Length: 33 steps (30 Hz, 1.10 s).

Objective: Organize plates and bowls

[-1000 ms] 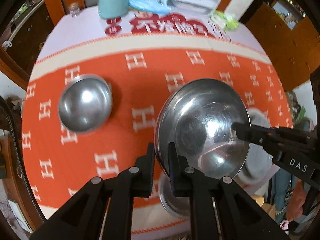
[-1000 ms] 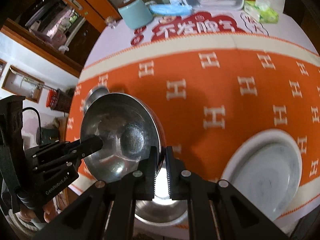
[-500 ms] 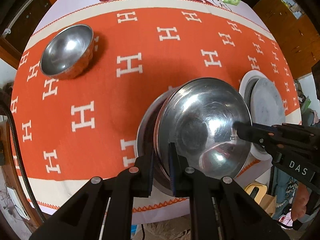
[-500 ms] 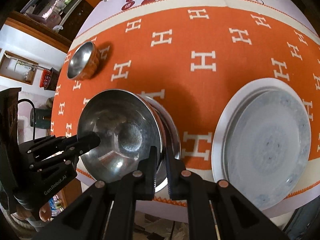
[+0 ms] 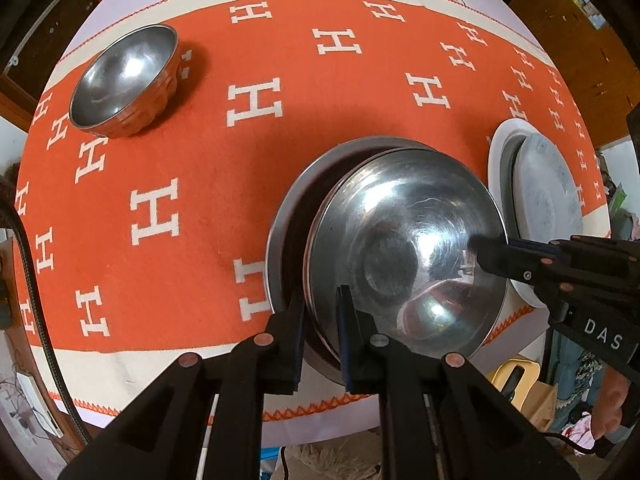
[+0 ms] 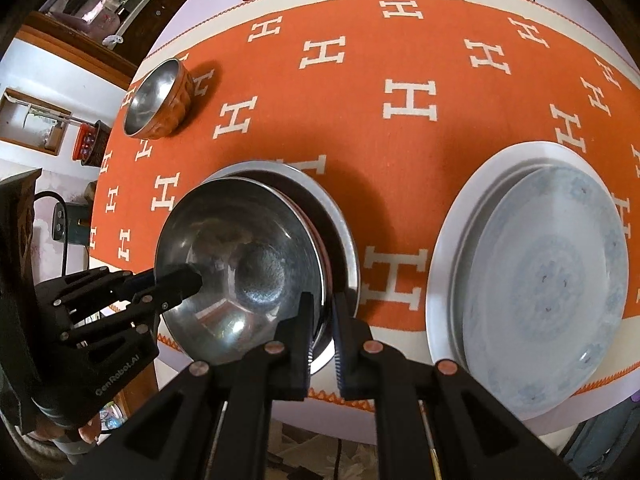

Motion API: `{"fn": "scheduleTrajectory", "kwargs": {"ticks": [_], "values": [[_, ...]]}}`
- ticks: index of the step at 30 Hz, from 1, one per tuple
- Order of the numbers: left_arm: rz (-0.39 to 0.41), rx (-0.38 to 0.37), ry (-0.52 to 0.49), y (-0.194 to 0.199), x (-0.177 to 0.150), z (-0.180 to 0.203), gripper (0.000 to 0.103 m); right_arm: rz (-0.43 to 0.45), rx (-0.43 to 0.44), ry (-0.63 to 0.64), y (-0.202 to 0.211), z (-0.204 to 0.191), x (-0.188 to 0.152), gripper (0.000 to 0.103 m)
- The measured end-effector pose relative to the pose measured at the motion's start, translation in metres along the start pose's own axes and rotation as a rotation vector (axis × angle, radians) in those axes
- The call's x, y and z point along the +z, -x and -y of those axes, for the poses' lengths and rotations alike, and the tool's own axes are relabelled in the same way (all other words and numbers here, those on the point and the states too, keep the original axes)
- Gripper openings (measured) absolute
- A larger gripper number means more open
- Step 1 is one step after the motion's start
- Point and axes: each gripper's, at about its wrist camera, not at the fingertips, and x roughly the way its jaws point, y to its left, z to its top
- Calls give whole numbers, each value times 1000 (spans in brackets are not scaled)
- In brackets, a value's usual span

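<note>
change: bowl (image 5: 404, 256) lowered since earlier, now nesting in lower bowl (image 5: 288, 216), frame centre
left claw (image 5: 320, 320): clamped on bowl rim
right claw (image 6: 322, 320): jaws opening, rim between
room: cloth (image 5: 280, 152) free upper centre; plates (image 6: 532, 272) right; small bowl (image 5: 124, 80) upper left

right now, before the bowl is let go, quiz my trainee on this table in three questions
1. True or false: the two plates are stacked.
2. The large steel bowl is tilted over: A) the small steel bowl, B) a wider steel basin, C) the plates.
3. Fill in: the left gripper has its fingers on the large steel bowl's ____.
Key: 1 true; 2 B; 3 rim.
</note>
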Motion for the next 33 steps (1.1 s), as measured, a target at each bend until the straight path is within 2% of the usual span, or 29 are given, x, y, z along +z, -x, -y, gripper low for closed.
{"fn": "scheduleTrajectory", "kwargs": {"ticks": [5,12,18,21,30,33], "values": [[-2,-10,-3,0,1,-1,16,2,-32,26,0,-6,-1,11],[-6,-11,-8,2,2,-1,18,-1,-35,41,0,-8,0,18],[24,8,-19,13,1,-1,29,30,-66,74,7,-15,-1,27],[45,34,-23,18,3,-2,47,43,-68,80,11,-16,0,28],[69,37,14,29,1,-13,48,65,-75,89,19,-20,-1,28],[75,40,24,33,-1,-14,56,73,-70,96,23,-23,-3,28]]}}
